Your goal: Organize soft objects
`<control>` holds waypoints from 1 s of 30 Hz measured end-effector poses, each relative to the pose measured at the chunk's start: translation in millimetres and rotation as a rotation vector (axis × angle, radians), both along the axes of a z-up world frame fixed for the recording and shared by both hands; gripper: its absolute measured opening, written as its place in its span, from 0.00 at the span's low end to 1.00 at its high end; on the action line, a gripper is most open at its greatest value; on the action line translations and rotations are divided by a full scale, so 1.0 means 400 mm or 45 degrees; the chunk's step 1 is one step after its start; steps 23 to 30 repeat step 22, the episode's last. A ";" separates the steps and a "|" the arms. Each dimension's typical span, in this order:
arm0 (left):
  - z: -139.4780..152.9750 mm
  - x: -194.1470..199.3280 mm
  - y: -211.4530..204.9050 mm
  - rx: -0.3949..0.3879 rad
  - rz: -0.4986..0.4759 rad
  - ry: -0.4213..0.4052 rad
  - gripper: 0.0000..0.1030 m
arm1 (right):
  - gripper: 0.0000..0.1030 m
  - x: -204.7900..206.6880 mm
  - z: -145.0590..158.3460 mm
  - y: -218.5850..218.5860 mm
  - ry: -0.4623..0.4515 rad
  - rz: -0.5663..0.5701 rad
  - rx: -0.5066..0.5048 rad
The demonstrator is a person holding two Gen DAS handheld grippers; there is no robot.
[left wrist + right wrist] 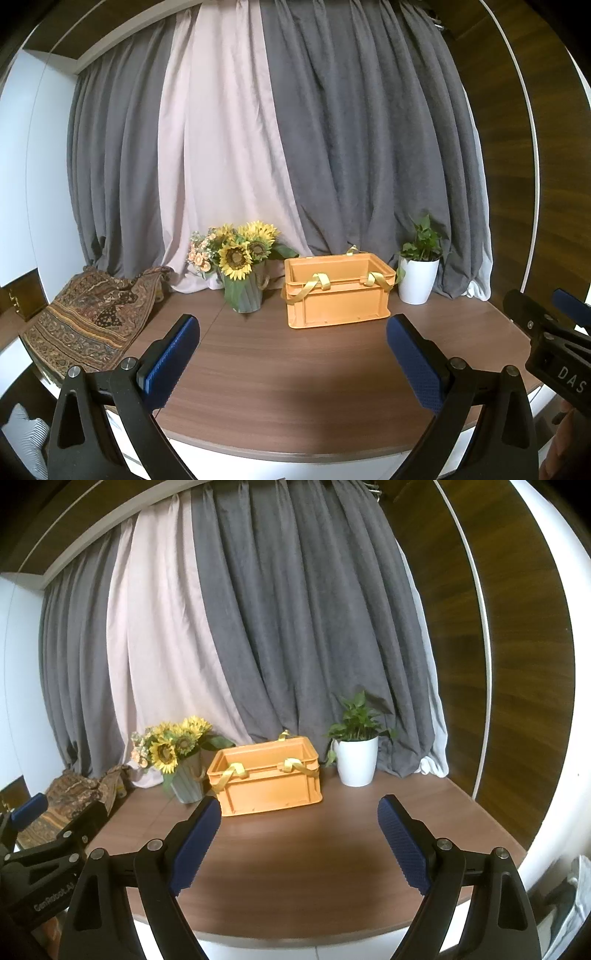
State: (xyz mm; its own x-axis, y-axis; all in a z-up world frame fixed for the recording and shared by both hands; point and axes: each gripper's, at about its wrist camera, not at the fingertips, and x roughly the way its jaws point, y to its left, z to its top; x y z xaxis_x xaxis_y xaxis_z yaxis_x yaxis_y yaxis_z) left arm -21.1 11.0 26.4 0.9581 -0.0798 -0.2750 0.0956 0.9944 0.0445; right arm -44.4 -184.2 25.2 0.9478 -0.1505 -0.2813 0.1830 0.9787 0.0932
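While both my tongs, left gripper [291, 354] and right gripper [299, 836], gape wide and empty, patterned cloth [88, 317] lies left of orange crate [338, 291], seemingly unsorted; crate interior unclear.

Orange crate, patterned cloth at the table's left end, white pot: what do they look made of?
Orange crate: apparently rigid moulded plastic, matte, with ribbed walls.
Patterned cloth: woven fabric, judging by its soft folds and printed borders.
White pot: smooth and slightly glossy, ceramic or plastic; cannot tell which.
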 end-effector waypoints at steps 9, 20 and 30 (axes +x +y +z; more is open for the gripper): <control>0.002 -0.020 -0.005 0.006 0.000 0.006 1.00 | 0.85 -0.018 -0.008 0.005 0.005 0.006 0.004; 0.004 -0.028 -0.007 0.006 0.006 0.002 1.00 | 0.85 -0.028 -0.008 0.005 0.011 0.019 0.010; 0.003 -0.028 -0.008 0.006 0.008 0.002 1.00 | 0.85 -0.029 -0.009 0.008 0.012 0.020 0.009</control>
